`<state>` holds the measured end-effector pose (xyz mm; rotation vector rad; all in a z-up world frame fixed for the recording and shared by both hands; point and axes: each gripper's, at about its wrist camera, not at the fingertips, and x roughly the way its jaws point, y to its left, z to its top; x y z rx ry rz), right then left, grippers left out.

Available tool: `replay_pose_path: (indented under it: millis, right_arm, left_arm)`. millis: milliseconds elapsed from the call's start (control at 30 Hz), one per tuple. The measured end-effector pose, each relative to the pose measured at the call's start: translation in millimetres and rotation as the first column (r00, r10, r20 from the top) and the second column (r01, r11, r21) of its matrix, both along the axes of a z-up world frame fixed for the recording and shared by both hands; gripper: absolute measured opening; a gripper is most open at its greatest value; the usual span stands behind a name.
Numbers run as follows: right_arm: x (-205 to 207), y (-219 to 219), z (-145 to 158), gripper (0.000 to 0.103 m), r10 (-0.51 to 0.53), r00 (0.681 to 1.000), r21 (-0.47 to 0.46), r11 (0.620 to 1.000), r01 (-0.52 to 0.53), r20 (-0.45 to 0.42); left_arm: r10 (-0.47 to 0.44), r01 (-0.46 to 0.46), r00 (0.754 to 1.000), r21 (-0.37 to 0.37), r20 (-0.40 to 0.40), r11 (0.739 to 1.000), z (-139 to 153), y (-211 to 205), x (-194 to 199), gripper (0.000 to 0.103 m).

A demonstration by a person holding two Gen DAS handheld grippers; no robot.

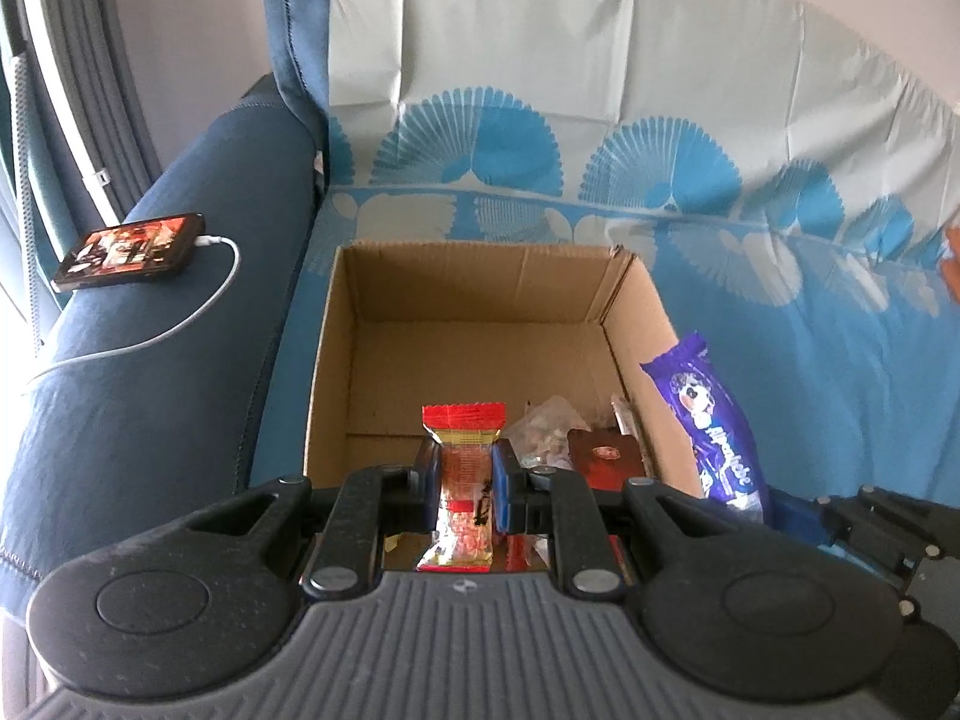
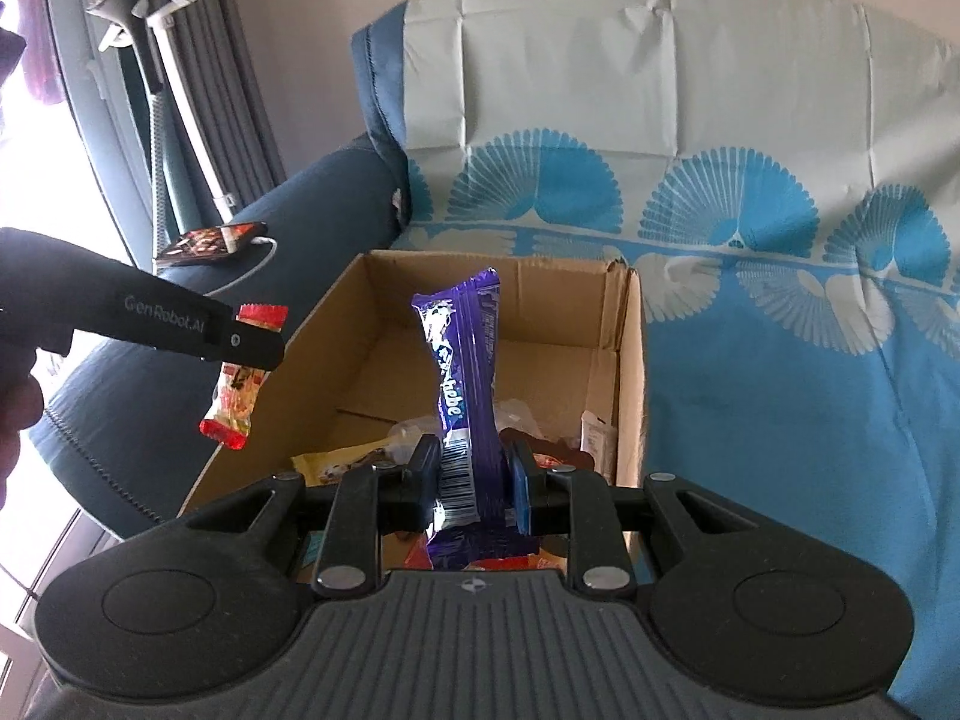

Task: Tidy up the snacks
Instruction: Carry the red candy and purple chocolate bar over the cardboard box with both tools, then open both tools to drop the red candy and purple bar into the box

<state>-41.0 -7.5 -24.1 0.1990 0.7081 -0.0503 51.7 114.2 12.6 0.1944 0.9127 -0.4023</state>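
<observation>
The left gripper (image 1: 463, 483) had its jaws closed narrowly on a small red-and-gold snack packet (image 1: 461, 480), which stood lengthwise between the blue pads with its crimped red end pointing forward. Seen from the right wrist camera, that same packet (image 2: 240, 378) hung tilted from the left gripper (image 2: 249, 345), in the air at the left edge of the cardboard box (image 2: 630, 372). The right gripper (image 2: 474, 483) was clamped on a purple snack bar wrapper (image 2: 465, 384), gripped near the barcode end, the rest of the wrapper rising upward and forward over the box (its white lettering only partly legible).

Just beyond both grippers sat the open cardboard box (image 1: 336, 360) on the sofa seat. At its near right part lay several snacks: a clear crinkled packet (image 1: 549, 429), a dark red-brown packet (image 1: 606, 456) and a thin pale sachet leaning against the right wall. A yellow packet (image 2: 336, 462) showed at the near left in the right view. The far half of the box floor was bare cardboard.

Farther left, a phone (image 1: 129, 249) with a lit screen rested on the dark blue armrest (image 1: 180, 360), a white charging cable (image 1: 198, 312) plugged into it. Behind the box, a pale cloth with blue fan patterns (image 1: 600, 120) covered the seat and backrest.
</observation>
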Motion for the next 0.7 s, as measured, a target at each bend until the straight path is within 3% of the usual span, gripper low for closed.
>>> replay_pose_path:
  millis: [700]
  right_arm:
    - [55, -12, -33, 0.028, -0.041, 0.997, -0.002, 0.999, 0.041, -0.061]
  left_arm:
    - [0.007, 0.000, 0.998, 0.107, -0.064, 0.994, -57, -23, 54, 0.021]
